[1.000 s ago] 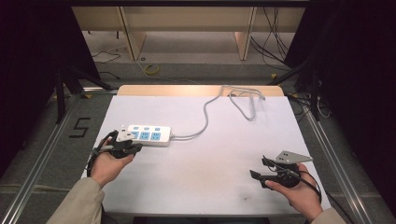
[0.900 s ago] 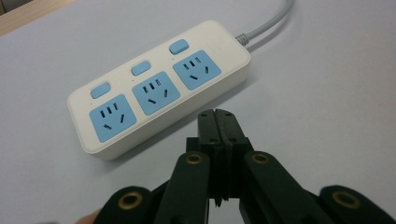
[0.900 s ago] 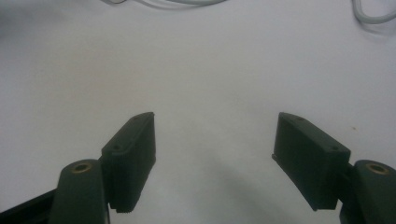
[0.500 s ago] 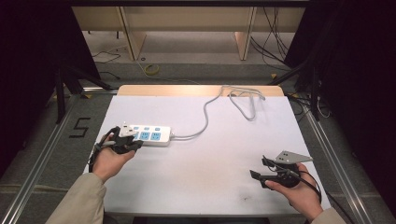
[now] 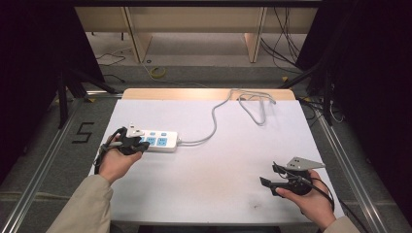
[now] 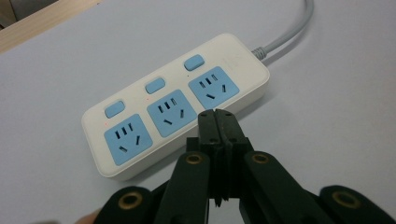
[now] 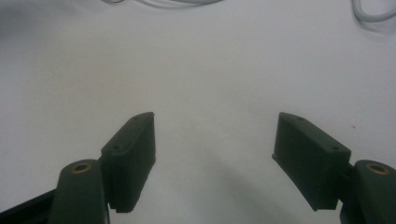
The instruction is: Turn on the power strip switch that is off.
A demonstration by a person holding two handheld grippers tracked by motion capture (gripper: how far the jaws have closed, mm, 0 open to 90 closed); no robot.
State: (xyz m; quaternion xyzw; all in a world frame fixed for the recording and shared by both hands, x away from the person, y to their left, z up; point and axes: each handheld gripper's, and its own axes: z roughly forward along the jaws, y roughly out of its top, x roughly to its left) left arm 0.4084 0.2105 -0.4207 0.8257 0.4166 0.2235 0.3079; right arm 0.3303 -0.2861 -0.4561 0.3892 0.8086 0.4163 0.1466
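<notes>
The white counter (image 5: 204,160) carries a white power strip (image 5: 154,141) with three blue sockets at its left side; the grey cord (image 5: 216,116) runs to the far edge. The left gripper (image 6: 218,116), jaws pressed together and empty, sits at the strip's near edge. The right gripper (image 7: 215,140), jaws wide apart and empty, hovers over bare counter near the right corner.

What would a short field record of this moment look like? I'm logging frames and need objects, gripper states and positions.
surface: white table
object: white power strip, three blue sockets, three blue switches, none occupied
cord: grey cable runs from the strip to the table's far edge, looping there
left gripper: jaws shut, empty, tips right at the strip's near edge
right gripper: jaws open, empty, over bare table at the near right
</notes>
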